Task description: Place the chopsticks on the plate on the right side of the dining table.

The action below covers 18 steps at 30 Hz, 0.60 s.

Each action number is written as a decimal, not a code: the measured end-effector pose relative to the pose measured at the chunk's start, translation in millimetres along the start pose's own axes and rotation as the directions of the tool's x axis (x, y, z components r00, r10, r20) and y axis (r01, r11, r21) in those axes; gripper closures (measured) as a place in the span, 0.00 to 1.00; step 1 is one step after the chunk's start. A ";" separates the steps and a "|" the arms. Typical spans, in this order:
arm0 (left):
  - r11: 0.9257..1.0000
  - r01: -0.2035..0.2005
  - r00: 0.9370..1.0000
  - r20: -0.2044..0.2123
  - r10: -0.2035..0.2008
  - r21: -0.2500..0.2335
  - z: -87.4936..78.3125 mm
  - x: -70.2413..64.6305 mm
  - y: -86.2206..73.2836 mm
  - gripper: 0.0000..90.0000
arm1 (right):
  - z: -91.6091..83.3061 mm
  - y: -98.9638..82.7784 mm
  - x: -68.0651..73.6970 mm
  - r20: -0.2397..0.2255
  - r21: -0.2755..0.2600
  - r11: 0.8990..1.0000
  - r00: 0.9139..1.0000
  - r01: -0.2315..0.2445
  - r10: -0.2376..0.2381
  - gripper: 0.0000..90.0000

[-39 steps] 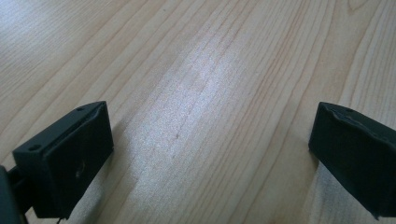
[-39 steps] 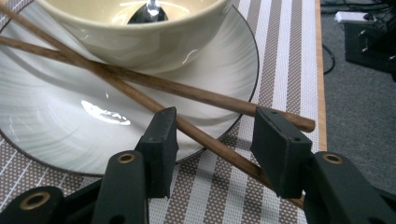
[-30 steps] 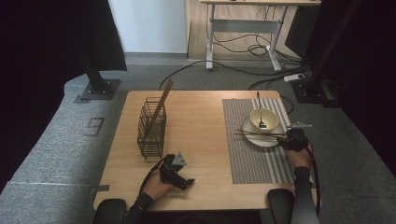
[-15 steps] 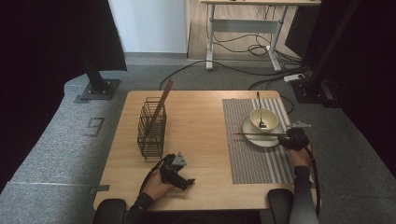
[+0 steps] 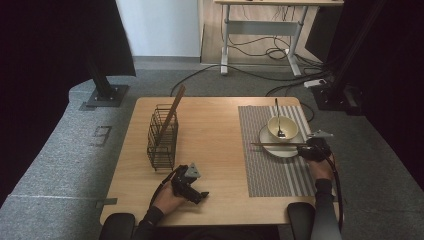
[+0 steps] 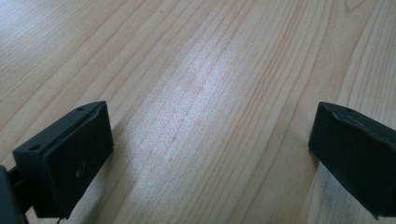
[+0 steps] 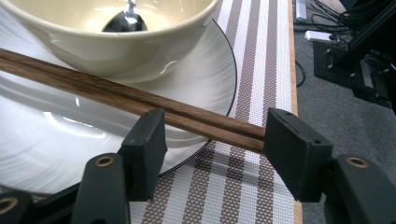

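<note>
Beside the bowl (image 5: 282,127), on its near side, the chopsticks (image 5: 277,144) lie level across the white plate (image 5: 270,146) that the bowl stands on, one end reaching out over the striped placemat (image 5: 270,175) on the side toward the wire basket (image 5: 162,137). The right gripper (image 7: 212,135) sits at the chopsticks' other end; its jaws have just been opening, and the pair passes between them, so I judge the grip released and the placing as good as done. A spoon (image 5: 278,117) stands in the bowl. Far from the bowl, toward the near edge of the wooden table (image 5: 215,130), the left gripper (image 5: 192,187) rests low with its jaws wide apart and nothing between them. One more stick (image 5: 172,115) leans out of the basket, well apart from the bowl. What seems left is for the right hand to back away from the plate.
</note>
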<state>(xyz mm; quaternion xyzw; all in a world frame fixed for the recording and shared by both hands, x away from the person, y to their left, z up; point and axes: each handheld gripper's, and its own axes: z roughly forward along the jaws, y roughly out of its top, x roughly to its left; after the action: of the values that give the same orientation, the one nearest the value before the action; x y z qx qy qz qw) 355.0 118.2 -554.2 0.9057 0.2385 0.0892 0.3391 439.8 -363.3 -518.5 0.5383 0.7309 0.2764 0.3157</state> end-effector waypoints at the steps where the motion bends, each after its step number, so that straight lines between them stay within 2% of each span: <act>1: 1.000 0.001 1.000 0.000 -0.001 -0.001 0.1 -0.1 0.0 0.00 | -2.0 -0.4 0.5 -0.005 -0.011 1.000 1.000 -0.003 0.003 0.41; 4: 1.000 0.000 1.000 0.002 0.000 -0.002 0.1 -0.2 0.0 0.00 | -6.7 -3.0 1.9 -0.035 -0.037 0.999 0.999 -0.007 0.005 0.39; 8: 1.000 -0.003 1.000 0.004 0.003 -0.001 0.1 -0.3 0.0 0.00 | -10.1 -8.0 3.2 -0.106 -0.050 0.999 0.994 -0.023 0.018 0.32; 12: 1.000 -0.003 1.000 0.004 0.003 -0.001 0.1 -0.4 0.0 0.00 | -14.5 -9.7 8.3 -0.168 -0.077 0.996 0.985 -0.054 0.041 0.23; 14: 1.000 -0.003 1.000 0.004 0.003 -0.001 0.1 -0.3 0.0 0.00 | -15.8 -9.7 14.7 -0.197 -0.099 0.994 0.980 -0.048 0.027 0.18; 18: 1.000 -0.003 1.000 0.004 0.003 -0.001 0.1 -0.4 0.0 0.00 | -12.6 -11.1 32.0 -0.195 -0.097 0.995 0.981 -0.016 -0.004 0.10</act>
<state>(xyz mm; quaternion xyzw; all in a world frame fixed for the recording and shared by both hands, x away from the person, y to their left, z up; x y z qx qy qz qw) 354.7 118.0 -554.3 0.9060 0.2361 0.0879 0.3401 416.3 -336.2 -523.8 0.4946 0.7421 0.3645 0.2678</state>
